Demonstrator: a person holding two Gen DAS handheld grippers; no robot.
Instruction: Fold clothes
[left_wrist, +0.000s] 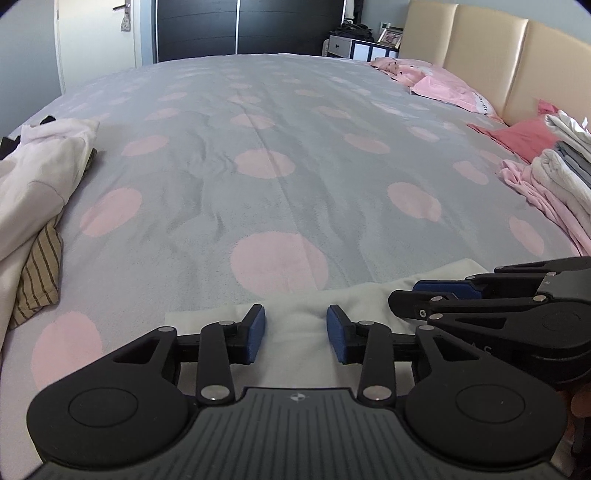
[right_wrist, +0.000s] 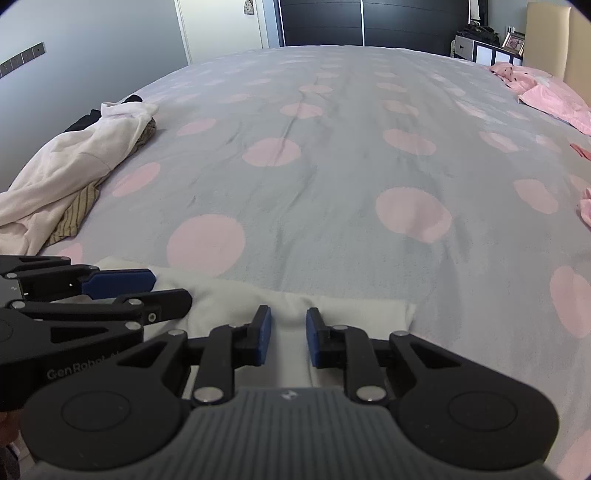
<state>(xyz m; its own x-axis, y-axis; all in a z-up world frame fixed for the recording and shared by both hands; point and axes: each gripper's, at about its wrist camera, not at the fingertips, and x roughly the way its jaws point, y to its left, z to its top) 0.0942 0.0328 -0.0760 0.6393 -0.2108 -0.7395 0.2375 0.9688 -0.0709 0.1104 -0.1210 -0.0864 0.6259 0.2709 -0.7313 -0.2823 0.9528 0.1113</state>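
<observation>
A white garment (left_wrist: 369, 295) (right_wrist: 369, 314), folded flat, lies at the near edge of the bed. My left gripper (left_wrist: 297, 334) rests low over its left part, open, with white cloth showing in the gap between the blue pads. My right gripper (right_wrist: 288, 339) sits over the right part with a narrower gap, open, and a small ridge of cloth rises between its pads. The two grippers are side by side. The right gripper (left_wrist: 406, 293) shows side-on in the left wrist view, and the left gripper (right_wrist: 170, 286) shows side-on in the right wrist view.
The grey bedspread (left_wrist: 277, 166) with pink dots stretches ahead. A loose heap of white and striped clothes (left_wrist: 37, 184) (right_wrist: 74, 166) lies at the left edge. Stacked folded clothes (left_wrist: 561, 166) and pink pillows (left_wrist: 443, 88) sit right, by the beige headboard (left_wrist: 480, 44).
</observation>
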